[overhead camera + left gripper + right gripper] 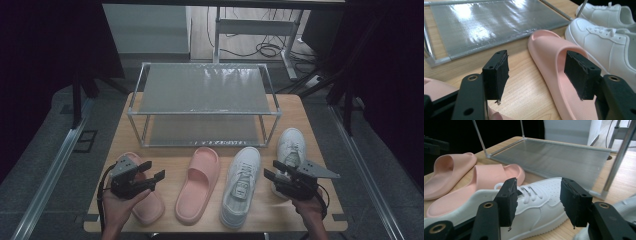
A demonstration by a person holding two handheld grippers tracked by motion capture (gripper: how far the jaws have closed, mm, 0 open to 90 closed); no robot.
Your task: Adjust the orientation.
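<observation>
on the wooden surface [310, 120] before the metal two-tier rack [202, 102], my left gripper [150, 176] hangs apart over soft pink foam slides [199, 182]; my right gripper [272, 172], also apart, over stiffer white lace-up sneakers [241, 186]. light things, i judge; grip strap or collar.

A two-tier rack [205, 95] with a metal frame and silvery mesh shelves stands at the far half of the wooden table [310, 125]. Behind it, grey floor [45, 140], a white desk frame [260, 27] and a tangle of cables [267, 50], perhaps power leads. Dark curtains [45, 40] hang on both sides.
</observation>
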